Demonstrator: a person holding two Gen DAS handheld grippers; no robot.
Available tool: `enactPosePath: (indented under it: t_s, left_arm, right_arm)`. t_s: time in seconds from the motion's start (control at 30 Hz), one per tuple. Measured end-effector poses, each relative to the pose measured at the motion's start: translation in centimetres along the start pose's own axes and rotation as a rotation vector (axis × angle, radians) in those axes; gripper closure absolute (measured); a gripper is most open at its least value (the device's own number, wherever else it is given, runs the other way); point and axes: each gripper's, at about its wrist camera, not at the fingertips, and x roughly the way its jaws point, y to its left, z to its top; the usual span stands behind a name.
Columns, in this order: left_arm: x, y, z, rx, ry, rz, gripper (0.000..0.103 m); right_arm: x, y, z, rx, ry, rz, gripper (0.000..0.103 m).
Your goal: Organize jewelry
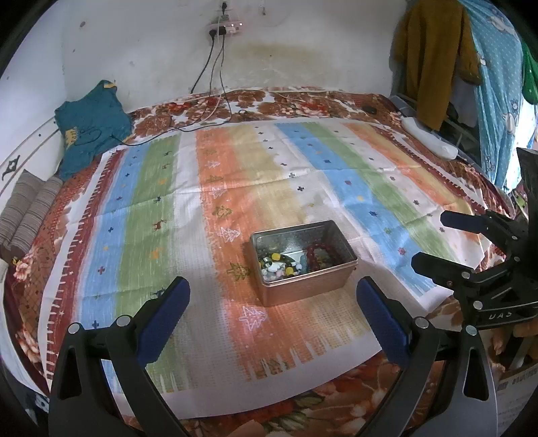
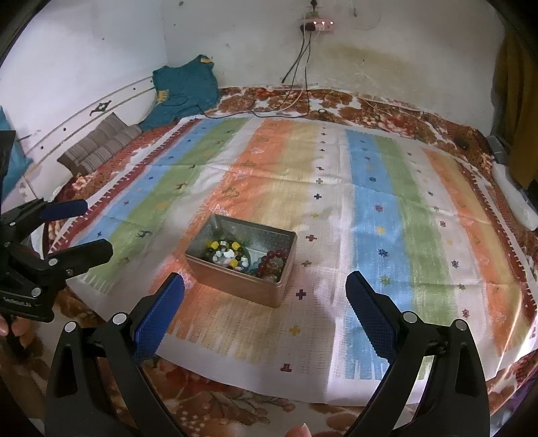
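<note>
I am holding both tongs above the near edge of the bed, and both are standing wide open with nothing between their blue pads. The left gripper (image 1: 272,302) is hovering just in front of the metal tin (image 1: 304,285), and its fingers are not touching it. The right gripper (image 2: 265,299) is also hanging in the air, a little to the right of the same tin (image 2: 235,285), and is gripping nothing. In the left wrist view I am seeing the right gripper (image 1: 433,240) at the right border, open too; in the right wrist view the left gripper (image 2: 90,228) is showing at the left border, again open.

The tin is lying on the striped cloth (image 1: 235,188), on an orange stripe, near the front of the bed. It has no lid on it. Inside, a bracelet of mixed beads (image 2: 227,257), yellow, white and dark ones, is sitting in the left part, and a dark red bead bracelet (image 2: 274,262) is resting in the right part, touching the wall. Under the red one something pale green is showing, but I cannot tell what it is.

Behind, a teal garment (image 1: 90,124) is lying near the wall, and black cables (image 1: 215,67) are hanging down from a socket strip (image 1: 227,28)
</note>
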Motion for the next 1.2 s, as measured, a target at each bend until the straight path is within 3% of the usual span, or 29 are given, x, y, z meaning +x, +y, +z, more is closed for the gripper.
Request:
enactPosePath:
  t_s: [1.2]
  left_arm:
    - [-0.62, -0.48, 0.02, 0.011, -0.019, -0.018, 0.006]
  right_arm:
    - [-0.72, 0.06, 0.14, 0.012, -0.030, 0.038, 0.006]
